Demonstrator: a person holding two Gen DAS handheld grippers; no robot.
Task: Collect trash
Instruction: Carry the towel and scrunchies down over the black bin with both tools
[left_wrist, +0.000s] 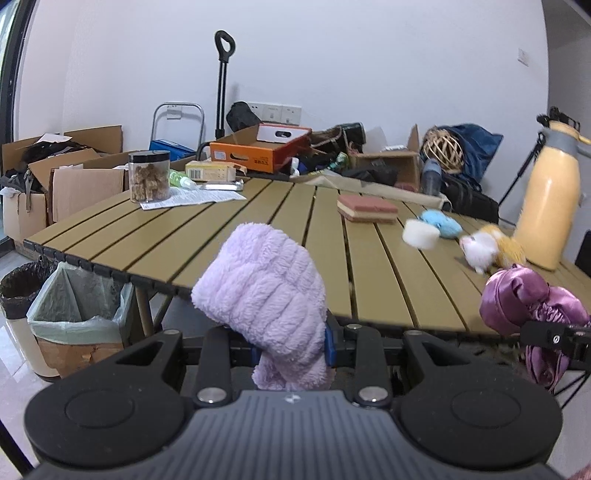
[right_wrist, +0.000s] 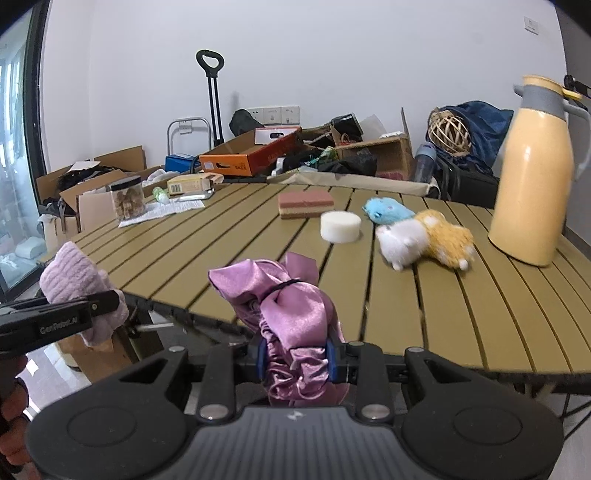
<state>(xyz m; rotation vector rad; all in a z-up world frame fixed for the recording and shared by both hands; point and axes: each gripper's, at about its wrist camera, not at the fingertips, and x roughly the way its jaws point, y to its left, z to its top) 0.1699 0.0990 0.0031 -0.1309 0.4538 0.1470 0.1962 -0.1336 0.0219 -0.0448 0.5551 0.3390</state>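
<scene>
My left gripper (left_wrist: 290, 352) is shut on a fluffy lilac cloth (left_wrist: 264, 291), held in front of the near edge of the slatted table (left_wrist: 236, 229). The right wrist view shows the same lilac cloth (right_wrist: 74, 280) at far left, with the left gripper (right_wrist: 99, 304) clamped on it. My right gripper (right_wrist: 297, 360) is shut on a shiny purple satin cloth (right_wrist: 288, 306), also off the table's near edge. From the left wrist view the satin cloth (left_wrist: 524, 299) hangs at the right. A lined waste bin (left_wrist: 79, 310) stands on the floor at lower left.
On the table (right_wrist: 461, 314) lie a pink sponge block (right_wrist: 306, 204), a white foam disc (right_wrist: 340, 226), blue (right_wrist: 388, 210) and white-orange plush toys (right_wrist: 424, 238), a yellow thermos jug (right_wrist: 535, 173) and a jar of snacks (left_wrist: 149, 177). Cardboard boxes (left_wrist: 85, 184) and bags crowd the floor behind.
</scene>
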